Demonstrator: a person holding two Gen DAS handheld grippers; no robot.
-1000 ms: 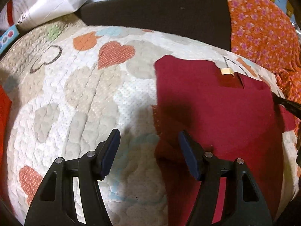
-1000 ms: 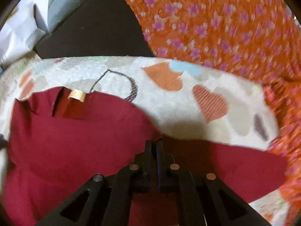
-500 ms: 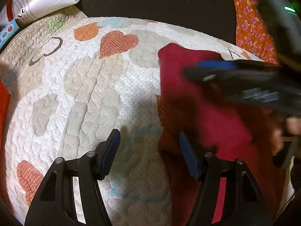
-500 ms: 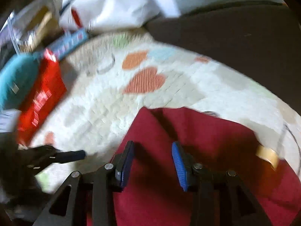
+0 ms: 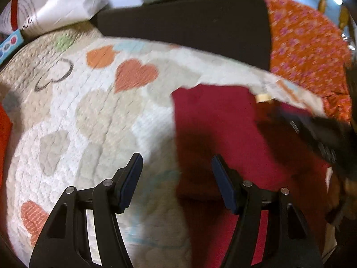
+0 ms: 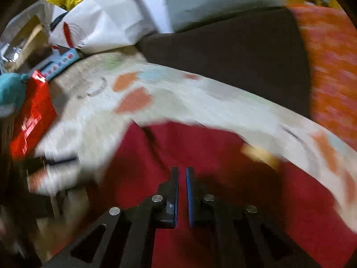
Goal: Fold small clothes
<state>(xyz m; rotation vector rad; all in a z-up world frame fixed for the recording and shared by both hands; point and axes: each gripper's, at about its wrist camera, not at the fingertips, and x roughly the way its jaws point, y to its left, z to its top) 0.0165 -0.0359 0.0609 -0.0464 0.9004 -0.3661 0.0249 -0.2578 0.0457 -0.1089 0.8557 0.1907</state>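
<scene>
A dark red garment (image 5: pixel 223 129) with a tan label (image 5: pixel 263 98) lies flat on the heart-patterned quilt (image 5: pixel 100 122). My left gripper (image 5: pixel 176 178) hovers open across the garment's left edge, one finger over the quilt and the other over the cloth, holding nothing. In the right wrist view my right gripper (image 6: pixel 182 192) hangs low above the garment (image 6: pixel 223 160), and the label (image 6: pixel 258 154) sits just right of it. Its jaws are closing to a thin slit with no cloth between them. Its blurred black frame (image 5: pixel 321 138) shows at the right of the left wrist view.
A dark cushion (image 5: pixel 189 26) backs the quilt, with orange floral fabric (image 5: pixel 308 51) on the right. At the far left stand a white paper bag (image 6: pixel 100 22), a red box (image 6: pixel 31 116) and a teal soft toy (image 6: pixel 9 89).
My right gripper, first shut on the garment, swung left across it, opened, and has drawn back right with its jaws nearly together. The left gripper stayed put and open.
</scene>
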